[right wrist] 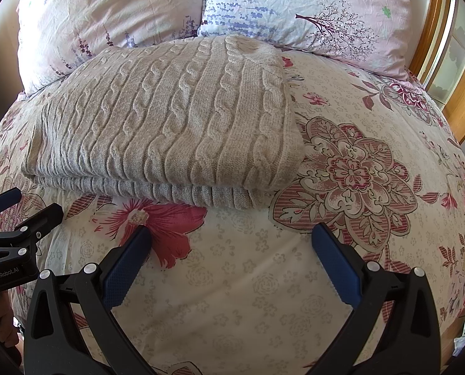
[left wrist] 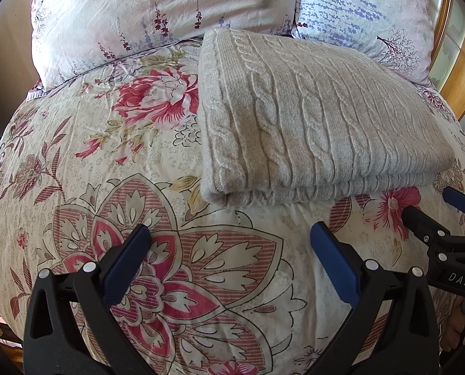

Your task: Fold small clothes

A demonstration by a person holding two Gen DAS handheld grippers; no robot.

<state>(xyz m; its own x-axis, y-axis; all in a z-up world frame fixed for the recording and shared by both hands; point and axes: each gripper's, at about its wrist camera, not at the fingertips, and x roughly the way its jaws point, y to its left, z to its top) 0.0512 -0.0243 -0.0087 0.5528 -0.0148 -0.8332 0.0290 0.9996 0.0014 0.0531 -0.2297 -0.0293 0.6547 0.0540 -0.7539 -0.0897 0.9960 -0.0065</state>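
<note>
Sweater point(left wrist: 313, 115) first: a beige cable-knit one, folded into a thick rectangle, lies on the bed's floral duvet point(left wrist: 85, 162) with its far edge up against the two pillows point(left wrist: 157, 9). From my left wrist view it sits ahead and to the right of centre; from the right wrist view it sits ahead and to the left, so it lies between my two lines of sight. Its near edge shows stacked layers, with a ribbed band at the bottom of the pile (the top layer overhangs it slightly on the right wrist side). My left tool point(left wrist: 230, 240) hangs over the duvet just short of that near edge, its blue-padded fingers point(left wrist: 129, 259) spread wide and holding nothing. My right tool point(right wrist: 230, 240) is likewise wide apart and empty, near the sweater's front edge but not touching it. Each tool shows at the side of the other's view, close beside it. A bit of a hand point(right wrist: 4, 322) appears low at the left of the right wrist view. A wooden frame point(right wrist: 460, 87) stands past the bed on the right.
</note>
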